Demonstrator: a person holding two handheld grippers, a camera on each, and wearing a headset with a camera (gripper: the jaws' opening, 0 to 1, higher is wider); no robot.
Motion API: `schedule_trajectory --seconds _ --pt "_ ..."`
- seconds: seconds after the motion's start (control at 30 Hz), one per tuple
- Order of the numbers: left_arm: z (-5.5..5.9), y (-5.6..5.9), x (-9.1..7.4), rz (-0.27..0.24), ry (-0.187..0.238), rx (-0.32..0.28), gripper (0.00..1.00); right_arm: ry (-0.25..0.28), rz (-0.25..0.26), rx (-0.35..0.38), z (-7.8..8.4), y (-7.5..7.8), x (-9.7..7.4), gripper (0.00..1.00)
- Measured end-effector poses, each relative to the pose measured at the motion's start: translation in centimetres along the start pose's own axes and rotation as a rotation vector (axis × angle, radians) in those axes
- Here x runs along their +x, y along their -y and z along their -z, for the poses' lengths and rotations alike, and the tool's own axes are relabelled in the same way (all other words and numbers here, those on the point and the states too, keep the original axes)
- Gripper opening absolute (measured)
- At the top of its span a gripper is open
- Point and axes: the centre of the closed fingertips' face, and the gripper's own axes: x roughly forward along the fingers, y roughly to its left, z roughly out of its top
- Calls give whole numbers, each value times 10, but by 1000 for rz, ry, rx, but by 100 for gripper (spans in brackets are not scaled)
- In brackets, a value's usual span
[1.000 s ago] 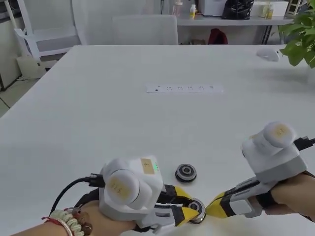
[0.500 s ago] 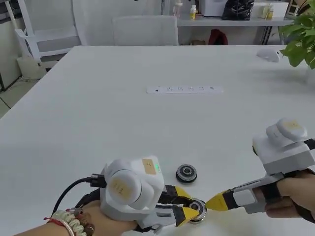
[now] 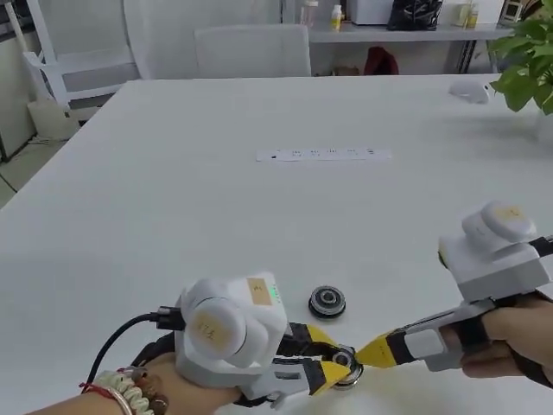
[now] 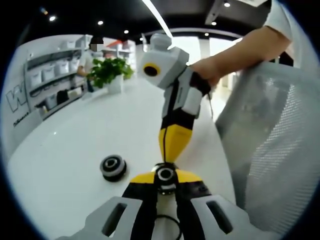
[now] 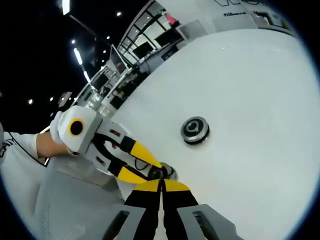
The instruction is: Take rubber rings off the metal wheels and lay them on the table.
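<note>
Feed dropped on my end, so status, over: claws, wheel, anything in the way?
Left claw shut on metal wheel. Right claw shut, tips against that wheel. Second wheel on table beyond, apart; not in the way.

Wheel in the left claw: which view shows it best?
Left gripper view: the wheel sits centred in the left claw, hub facing the camera. Head and right gripper views catch its edge behind yellow tips.
</note>
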Motion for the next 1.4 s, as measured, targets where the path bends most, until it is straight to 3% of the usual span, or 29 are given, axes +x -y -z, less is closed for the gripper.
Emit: schedule_trajectory --seconds 0.57,0.63,0.7,0.73,0.77,1.07,1.13,1.27,1.4 --pt "0 0 0 -4 5 -7 14 16 -39 4 -4 -3 2 0" --pt "0 0 0 -5 6 -9 14 29 -61 10 -7 -7 3 0" --pt "0 0 1 -8 7 -9 14 63 -118 25 -14 -19 4 0" --pt "-1 -1 1 -11 8 -9 14 52 -99 31 -13 -17 4 0" --pt "-1 -1 1 -11 8 -10 14 30 -69 -26 -10 -14 7 0" --pt "-1 -1 1 -13 12 -21 14 34 -69 -16 -11 -12 6 0" --pt "-1 -1 1 -17 18 -35 14 31 -54 -22 -11 -9 6 0" --pt "-1 -1 1 -17 17 -48 14 -2 23 -71 -6 1 7 0" --pt "-2 -1 2 -22 11 -63 14 1 19 -60 -7 1 6 0"
